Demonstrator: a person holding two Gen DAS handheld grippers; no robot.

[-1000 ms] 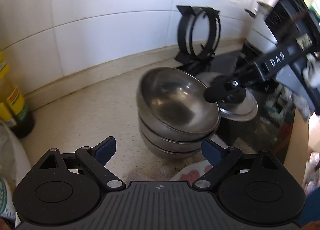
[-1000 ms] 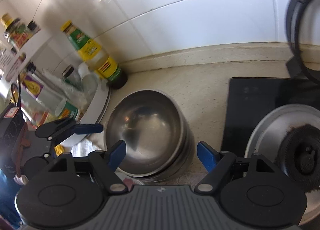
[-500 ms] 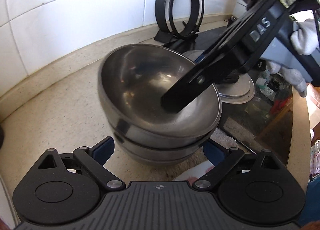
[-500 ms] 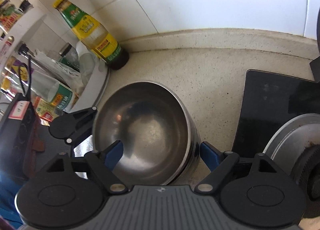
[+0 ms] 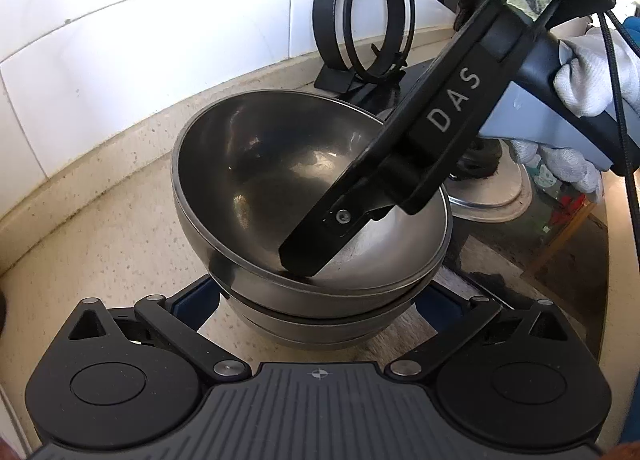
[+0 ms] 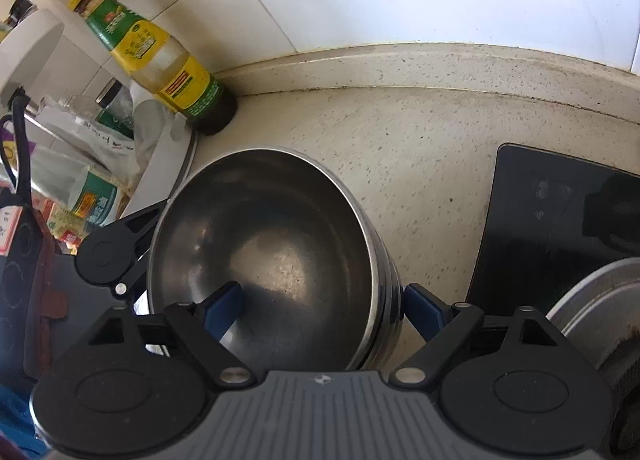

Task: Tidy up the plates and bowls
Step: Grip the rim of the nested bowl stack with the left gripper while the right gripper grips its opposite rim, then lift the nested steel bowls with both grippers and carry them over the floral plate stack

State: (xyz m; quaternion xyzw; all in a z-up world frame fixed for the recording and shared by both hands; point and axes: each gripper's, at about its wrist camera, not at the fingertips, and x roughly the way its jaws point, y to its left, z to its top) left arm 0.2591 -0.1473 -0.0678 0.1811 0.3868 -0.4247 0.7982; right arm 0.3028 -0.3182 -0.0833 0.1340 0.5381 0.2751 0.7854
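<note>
Stack of steel bowls [image 5: 308,219] on the speckled counter [image 6: 420,131], straight ahead of both claws. Right claw [image 6: 324,304] spread wide, one blue finger [image 6: 224,306] inside the top bowl [image 6: 264,256], the other outside its wall. Left claw [image 5: 320,292] released, straddling the stack's lower part. Oil bottle [image 6: 156,55] beyond, left of right claw.

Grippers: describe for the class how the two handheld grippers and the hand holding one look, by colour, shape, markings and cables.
Both grippers, left and right, have black linkage arms, round black discs, ribbed grey bodies and blue finger pads. The right bears white "DAS" lettering and black cables. A white glove covers the hand gripping its grey handle.
</note>
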